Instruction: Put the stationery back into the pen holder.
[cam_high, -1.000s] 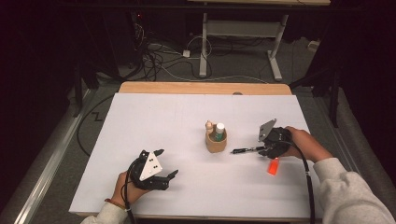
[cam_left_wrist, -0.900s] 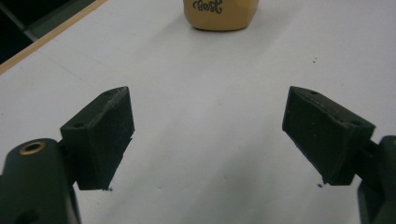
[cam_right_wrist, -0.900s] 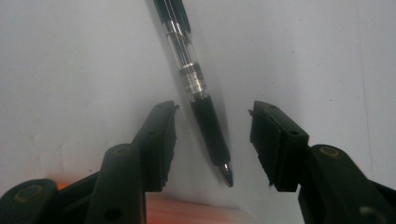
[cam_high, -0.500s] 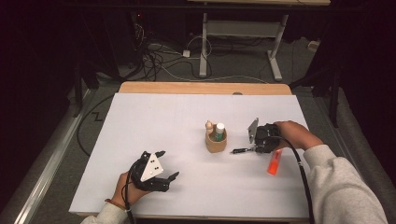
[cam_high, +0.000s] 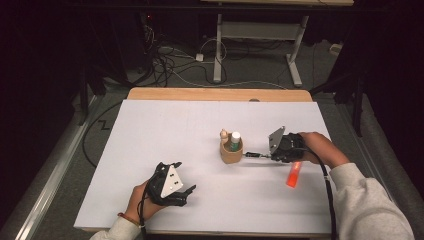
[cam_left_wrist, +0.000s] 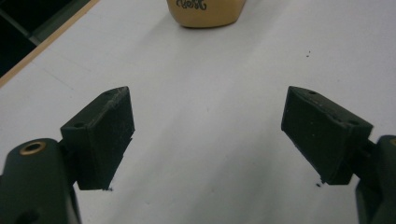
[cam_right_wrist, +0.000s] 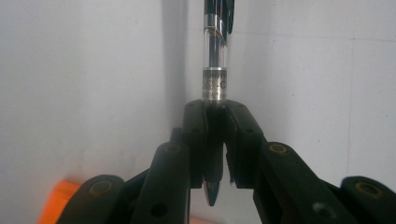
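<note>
Cut off by the top edge in the right gripper view: far end of the pen (cam_right_wrist: 215, 56). Cropped in the left gripper view: upper part of the wooden cup (cam_left_wrist: 208, 11), lettering unreadable. Orange marker (cam_right_wrist: 56, 200) barely visible, blurred.

Overhead view; two close gripper views

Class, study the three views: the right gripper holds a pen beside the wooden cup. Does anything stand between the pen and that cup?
Nothing visible does. The right gripper is shut on the pen, whose far end points at the wooden cup across bare table. The cup already holds two items, which may crowd it.
</note>
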